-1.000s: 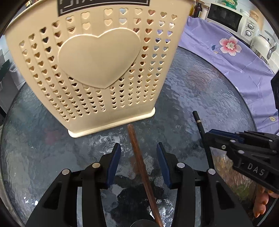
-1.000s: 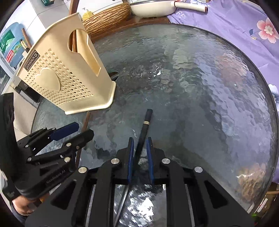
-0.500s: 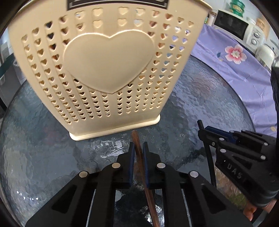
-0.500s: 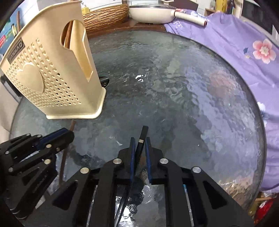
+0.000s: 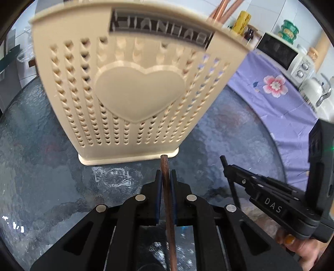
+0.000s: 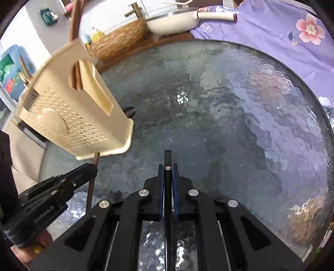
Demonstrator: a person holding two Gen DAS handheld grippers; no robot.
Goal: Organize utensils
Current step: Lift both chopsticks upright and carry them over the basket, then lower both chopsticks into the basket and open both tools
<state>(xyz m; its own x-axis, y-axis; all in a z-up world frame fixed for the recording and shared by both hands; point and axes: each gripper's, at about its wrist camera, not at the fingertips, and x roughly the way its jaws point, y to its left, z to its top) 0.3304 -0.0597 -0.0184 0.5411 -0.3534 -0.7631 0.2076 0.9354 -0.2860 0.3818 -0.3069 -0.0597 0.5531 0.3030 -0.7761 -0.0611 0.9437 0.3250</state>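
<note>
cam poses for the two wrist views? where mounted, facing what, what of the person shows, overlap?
Left wrist: on the left claw, looking down its fingers at the brown chopstick it grips and the beige holder; right claw and a hand at right.
Right wrist: on the right claw, facing the black chopstick it grips and the glass table; left claw at left.
Shared: holder, table, both chopsticks, both claws.

Wrist views — shared holder [image 5: 133,93], close

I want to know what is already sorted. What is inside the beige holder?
Brown sticks show through the side opening of the beige holder, and their tops rise above its rim. Their lower parts are hidden, so their kind and number stay unclear.
</note>
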